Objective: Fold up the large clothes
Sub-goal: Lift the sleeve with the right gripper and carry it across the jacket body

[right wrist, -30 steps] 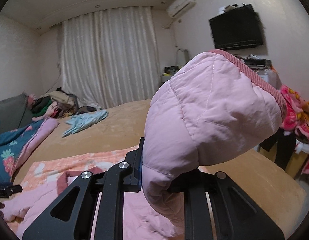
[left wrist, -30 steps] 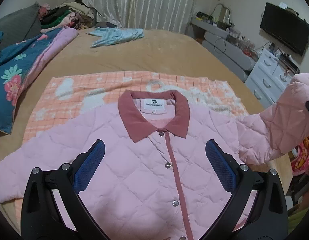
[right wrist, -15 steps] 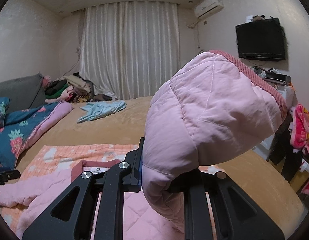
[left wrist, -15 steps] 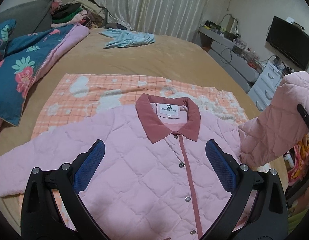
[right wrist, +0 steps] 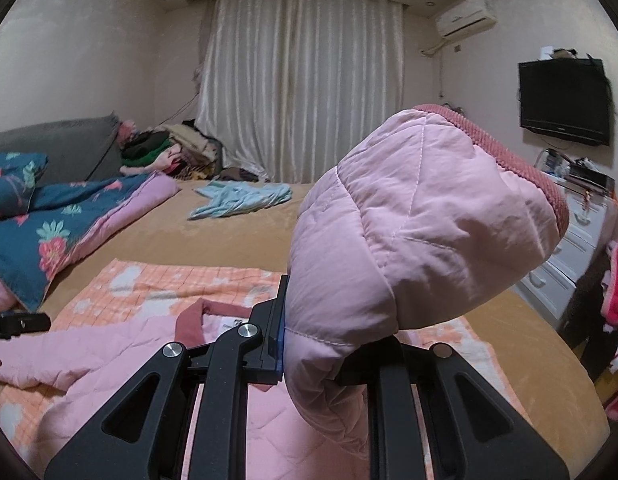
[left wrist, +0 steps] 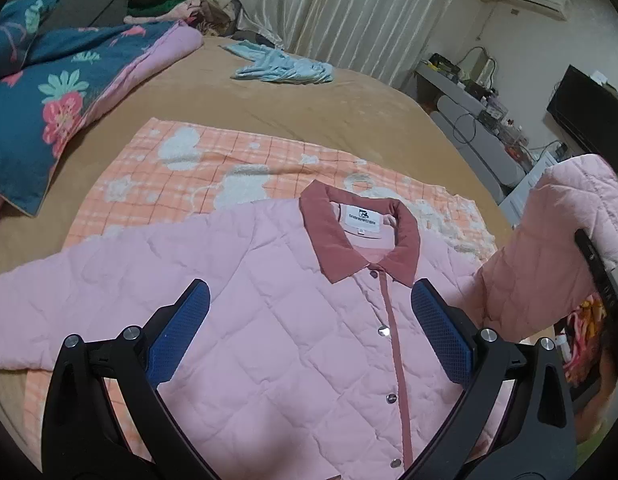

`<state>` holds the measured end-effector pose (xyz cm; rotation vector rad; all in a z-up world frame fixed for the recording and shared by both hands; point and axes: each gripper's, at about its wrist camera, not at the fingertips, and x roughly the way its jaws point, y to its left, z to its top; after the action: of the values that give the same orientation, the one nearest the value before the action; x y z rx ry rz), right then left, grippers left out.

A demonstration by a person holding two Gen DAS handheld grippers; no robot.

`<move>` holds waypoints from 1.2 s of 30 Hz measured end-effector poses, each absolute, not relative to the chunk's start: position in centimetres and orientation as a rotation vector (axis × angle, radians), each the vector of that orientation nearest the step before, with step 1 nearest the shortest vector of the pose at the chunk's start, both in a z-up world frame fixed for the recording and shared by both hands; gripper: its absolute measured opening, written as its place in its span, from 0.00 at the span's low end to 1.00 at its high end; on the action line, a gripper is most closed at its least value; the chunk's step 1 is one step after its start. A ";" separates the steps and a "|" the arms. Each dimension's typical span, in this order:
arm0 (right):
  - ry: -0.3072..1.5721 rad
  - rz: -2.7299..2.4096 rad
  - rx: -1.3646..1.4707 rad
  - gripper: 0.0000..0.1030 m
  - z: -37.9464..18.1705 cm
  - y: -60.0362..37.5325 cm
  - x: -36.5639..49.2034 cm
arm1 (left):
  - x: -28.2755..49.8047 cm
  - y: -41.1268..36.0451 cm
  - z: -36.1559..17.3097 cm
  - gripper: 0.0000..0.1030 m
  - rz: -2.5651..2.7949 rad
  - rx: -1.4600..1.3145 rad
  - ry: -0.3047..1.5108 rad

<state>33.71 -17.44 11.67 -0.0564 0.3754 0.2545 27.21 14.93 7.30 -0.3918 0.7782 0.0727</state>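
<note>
Over the last second I've swung my left gripper [left wrist: 309,328] (jaws wide, holding nothing) rightward over the pink jacket [left wrist: 277,320] lying buttoned on the bed [left wrist: 309,96], while my right gripper [right wrist: 321,344] stays clamped on its lifted sleeve [right wrist: 421,224], so fold-in looks next.

The jacket [left wrist: 293,320] lies front-up on a blanket [left wrist: 213,168] spread on the bed [left wrist: 309,108]. Its right sleeve [right wrist: 421,232] is lifted off the bed, clamped in the right hand-held gripper [right wrist: 321,344]. Behind the blanket lies a crumpled garment [left wrist: 281,70]; a quilt [left wrist: 61,92] lies left.
</note>
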 end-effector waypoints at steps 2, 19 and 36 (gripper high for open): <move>0.382 0.273 -0.069 0.15 11.2 -16.5 33.8 | 27.2 15.4 6.8 0.92 0.092 -0.381 0.780; 0.450 0.391 -0.175 0.15 6.1 -9.0 34.4 | 27.3 17.8 4.2 0.92 0.070 -0.488 0.784; 0.595 0.516 -0.283 0.18 -1.8 -2.4 34.5 | 27.9 19.1 1.8 0.92 0.033 -0.592 0.796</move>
<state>34.47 -2.36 -1.75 -0.2832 0.5947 0.5162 27.93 19.09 1.85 -0.5921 0.7959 0.0334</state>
